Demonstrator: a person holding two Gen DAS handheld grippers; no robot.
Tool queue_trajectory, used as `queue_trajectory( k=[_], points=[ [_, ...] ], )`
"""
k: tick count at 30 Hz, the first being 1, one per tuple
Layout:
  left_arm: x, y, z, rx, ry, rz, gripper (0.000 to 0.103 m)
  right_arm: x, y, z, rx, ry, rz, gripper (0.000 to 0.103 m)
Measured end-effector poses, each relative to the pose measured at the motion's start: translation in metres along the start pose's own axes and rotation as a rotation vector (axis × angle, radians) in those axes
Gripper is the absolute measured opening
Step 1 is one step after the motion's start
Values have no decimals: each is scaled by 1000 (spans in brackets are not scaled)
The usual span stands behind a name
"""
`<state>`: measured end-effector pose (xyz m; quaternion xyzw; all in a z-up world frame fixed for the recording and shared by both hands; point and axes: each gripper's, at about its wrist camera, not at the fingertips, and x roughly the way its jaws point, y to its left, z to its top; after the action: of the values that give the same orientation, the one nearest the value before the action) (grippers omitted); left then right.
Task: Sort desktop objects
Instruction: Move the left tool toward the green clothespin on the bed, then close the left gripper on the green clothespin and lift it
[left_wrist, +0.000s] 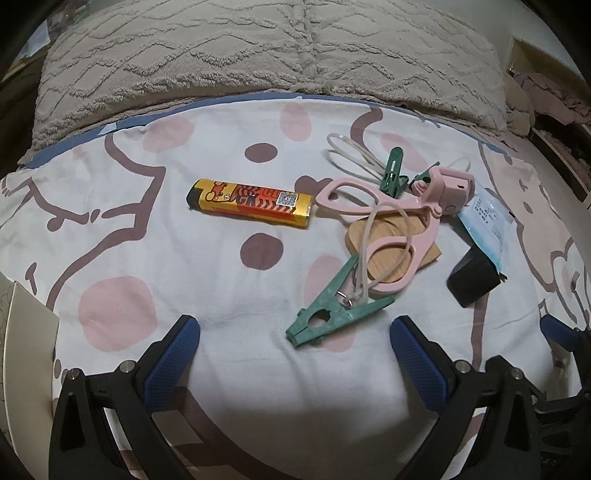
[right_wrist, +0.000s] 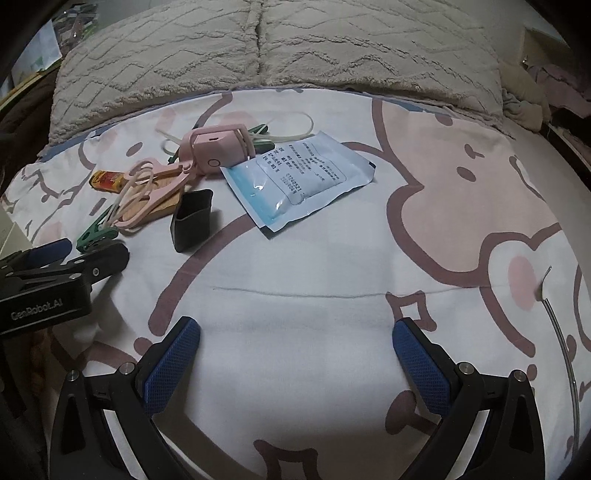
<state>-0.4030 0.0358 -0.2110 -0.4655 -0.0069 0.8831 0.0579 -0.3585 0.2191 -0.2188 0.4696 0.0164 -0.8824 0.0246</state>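
- While both claws hung spread wide and empty over the printed bedsheet (right_wrist: 295, 332), sorting looked unstarted: nothing gripped, the clutter in one heap.
- Left gripper (left_wrist: 295, 334): jaws apart, the green clothespin (left_wrist: 332, 314) just ahead between the fingertips, slightly right of centre. My read: that was the likely first pick.
- Next move would need a short advance and a close on the peg body. A pale cord (left_wrist: 364, 258) ran through its spring end and under the pink scissors (left_wrist: 384, 236), so a snag and drag was the risk.
- Right gripper (right_wrist: 297, 334): jaws apart, bare sheet between them; heap well ahead, to its left.
- Blue-white sachet (right_wrist: 299, 177): full face and print only in the right view; the left view caught just an edge.
- Black cup (right_wrist: 192, 219): open mouth clear only from the right.
- Yellow lighter (left_wrist: 251, 201): whole in the left view, ahead-left of that claw; mostly hidden from the right.
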Motion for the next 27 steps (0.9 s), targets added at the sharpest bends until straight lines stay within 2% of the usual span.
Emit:
queue_trajectory(
  k=[4, 7, 13, 18, 21, 22, 23, 26, 27],
  points=[
    [-3, -4, 1, 9, -30, -8, 102, 1, 2, -3, -19, -23, -31, 103],
    [-6, -4, 2, 6, -57, -16, 91, 1, -1, -3, -7, -29, -15, 103],
    [-11, -1, 6, 0, -90, -78, 70, 0, -2, -3, -2, -36, -7, 103],
    [-14, -5, 6, 16, -88, -130, 33, -1, -1, -2, -4, -36, -6, 103],
    [-16, 1, 5, -19, -80, -143, 18, -1, 2, -1, -9, -37, 6, 103],
    [-16, 4, 4, -35, -76, -155, 17, -1, 2, 0, -9, -37, 12, 103],
    [-17, 7, 1, -54, -72, -171, 17, -2, 3, 1, -9, -38, 21, 101],
    [-23, 9, -6, -68, -67, -181, 17, -6, 8, 3, -26, -52, 43, 87],
    [-25, 8, -9, -66, -67, -179, 17, -8, 10, 4, -31, -59, 48, 77]
  ],
)
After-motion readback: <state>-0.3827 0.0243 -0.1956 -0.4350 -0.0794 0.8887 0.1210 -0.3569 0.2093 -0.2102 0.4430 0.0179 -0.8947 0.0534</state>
